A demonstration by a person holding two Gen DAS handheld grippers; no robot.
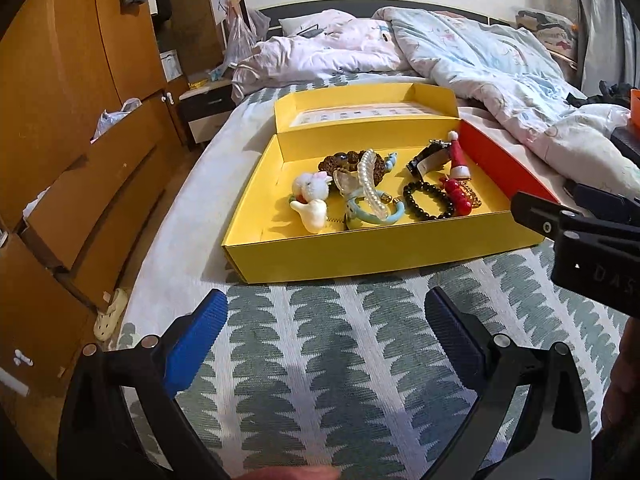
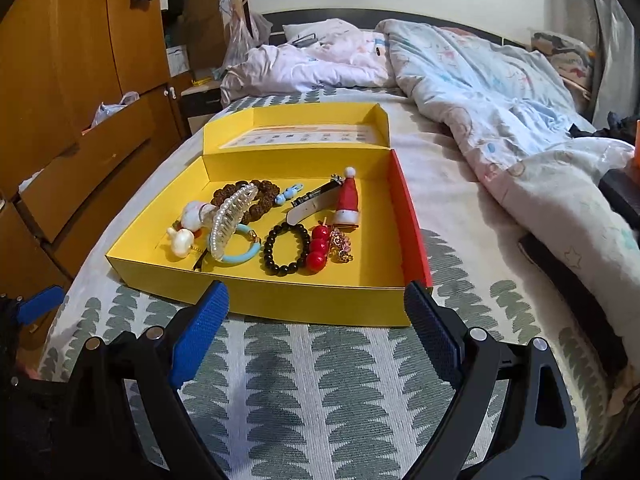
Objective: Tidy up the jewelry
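Box: a shallow yellow box (image 2: 256, 300) lies open on the bed, its lid folded back flat behind it and one side wall red (image 2: 412, 236) on the inside.
Bed cover: a white spread with rows of grey-green scalloped shapes (image 1: 340, 360) (the box sits straight on it).
Left half of the box: a pearl-trimmed clear hair claw (image 2: 228, 224) lies over a light blue bangle (image 2: 240, 256); a brown beaded bracelet (image 2: 256, 196) is behind them, and a white fluffy charm (image 1: 312, 186) and a cream-white figure (image 2: 180, 242) sit at the far left.
Right half of the box: a black bead bracelet (image 2: 286, 252) lies just beside a string of three red balls (image 2: 318, 248); a gold chain (image 2: 340, 246) touches the balls, with a small red Santa hat (image 2: 348, 200) and a black-strapped watch (image 2: 316, 196) behind.
Left gripper (image 1: 326, 312): jaws spread wide with nothing between them, hovering over the spread in front of the box.
Right gripper (image 2: 316, 304): jaws also wide apart and holding nothing, their tips at the box's near wall (its black body (image 1: 580, 236) shows at the right edge of the left wrist view).
Surroundings: a rumpled quilt (image 2: 500, 92) beyond the box, a wooden wardrobe (image 1: 60, 100) to the left.
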